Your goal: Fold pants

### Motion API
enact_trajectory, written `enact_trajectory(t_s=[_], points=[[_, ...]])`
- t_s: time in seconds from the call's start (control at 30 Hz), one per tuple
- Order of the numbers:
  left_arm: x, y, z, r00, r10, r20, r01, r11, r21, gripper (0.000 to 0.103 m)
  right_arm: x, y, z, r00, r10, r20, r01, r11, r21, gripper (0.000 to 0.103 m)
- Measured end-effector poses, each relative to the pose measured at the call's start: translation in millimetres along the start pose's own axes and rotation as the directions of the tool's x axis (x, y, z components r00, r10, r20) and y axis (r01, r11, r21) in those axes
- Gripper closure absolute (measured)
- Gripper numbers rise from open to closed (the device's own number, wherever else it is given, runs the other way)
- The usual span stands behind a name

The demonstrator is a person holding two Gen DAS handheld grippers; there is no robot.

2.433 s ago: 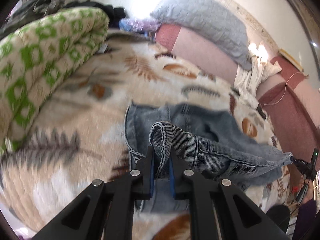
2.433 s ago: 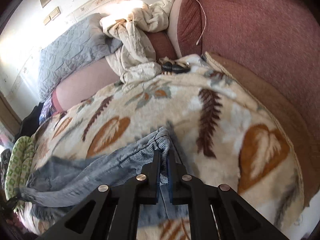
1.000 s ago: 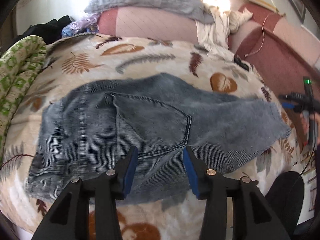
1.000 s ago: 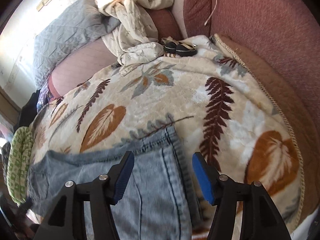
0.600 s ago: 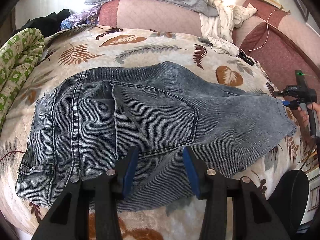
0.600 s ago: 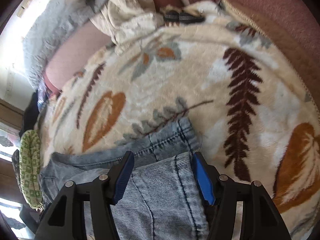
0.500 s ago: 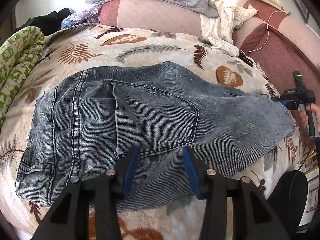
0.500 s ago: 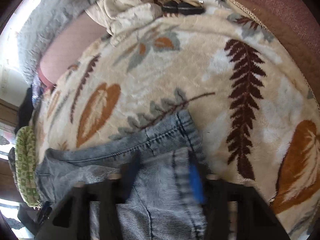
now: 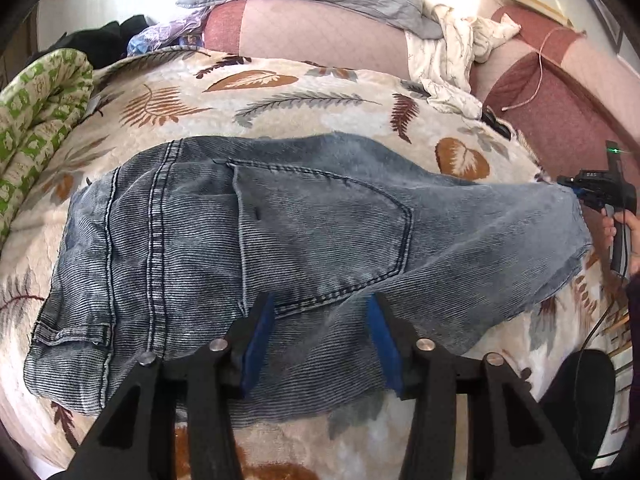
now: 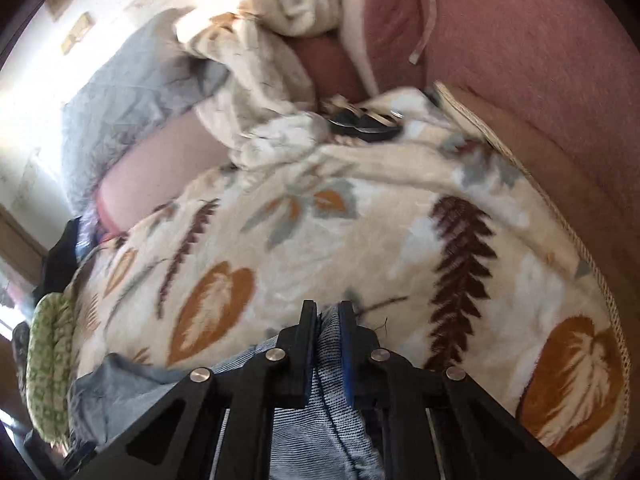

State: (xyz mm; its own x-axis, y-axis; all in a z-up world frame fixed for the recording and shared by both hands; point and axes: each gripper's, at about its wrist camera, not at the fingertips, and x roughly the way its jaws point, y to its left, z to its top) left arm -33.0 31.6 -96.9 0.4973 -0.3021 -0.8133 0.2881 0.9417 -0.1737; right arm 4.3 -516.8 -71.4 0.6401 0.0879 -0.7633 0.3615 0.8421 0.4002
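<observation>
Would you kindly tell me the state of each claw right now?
Left claw: open, above the jeans, holding nothing.
Right claw: just closed, shut on the jeans' leg end.

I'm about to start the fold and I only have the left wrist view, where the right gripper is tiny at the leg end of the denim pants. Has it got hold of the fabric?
Observer: Yes. In the right wrist view the right gripper has just been closing, and its jaws now pinch a raised ridge of the grey-blue ribbed denim pants.
Operator: Which part of the leg is that?
Observer: The very end. The cloth stops right at the fingertips, and beyond them there is only the cream leaf-print fleece blanket.
</observation>
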Motion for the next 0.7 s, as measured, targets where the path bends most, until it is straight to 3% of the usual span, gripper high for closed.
enact_trajectory(t_s=[0.1,0.17,0.27,0.43,0.5,0.63,0.7], points=[[2,-2,-3,1.0,0.006,-0.004,-0.006,1.0,0.015,0.049,15,-18,-12,0.989,-0.148,-0.005,0.148,0.989,-0.015,0.099],[3,-2,-3,1.0,0.01,-0.003,-0.01,1.0,0.022,0.048,17,-42,-19,0.993,-0.115,-0.042,0.117,0.991,0.064,0.098],[3,-4,-3,1.0,0.0,-0.005,0.0,1.0,0.016,0.042,-3,-48,-27,0.993,-0.119,0.0,0.119,0.992,0.041,0.094],[3,-8,-6,1.0,0.018,0.003,-0.018,0.999,0.032,0.04,-42,-7,-50,0.999,-0.022,-0.034,0.017,0.99,-0.139,0.094],[3,-8,-8,1.0,0.018,0.006,-0.018,0.999,0.032,0.04,-43,17,-71,0.993,0.014,-0.114,-0.041,0.971,-0.237,0.095],[0,-5,-9,1.0,0.007,0.005,-0.007,1.0,0.024,0.04,-26,37,-105,0.974,-0.027,-0.226,-0.045,0.951,-0.307,0.095],[2,-2,-11,1.0,0.004,-0.005,-0.004,0.999,0.032,0.04,-8,31,-121,0.957,-0.106,-0.268,0.015,0.947,-0.321,0.096]])
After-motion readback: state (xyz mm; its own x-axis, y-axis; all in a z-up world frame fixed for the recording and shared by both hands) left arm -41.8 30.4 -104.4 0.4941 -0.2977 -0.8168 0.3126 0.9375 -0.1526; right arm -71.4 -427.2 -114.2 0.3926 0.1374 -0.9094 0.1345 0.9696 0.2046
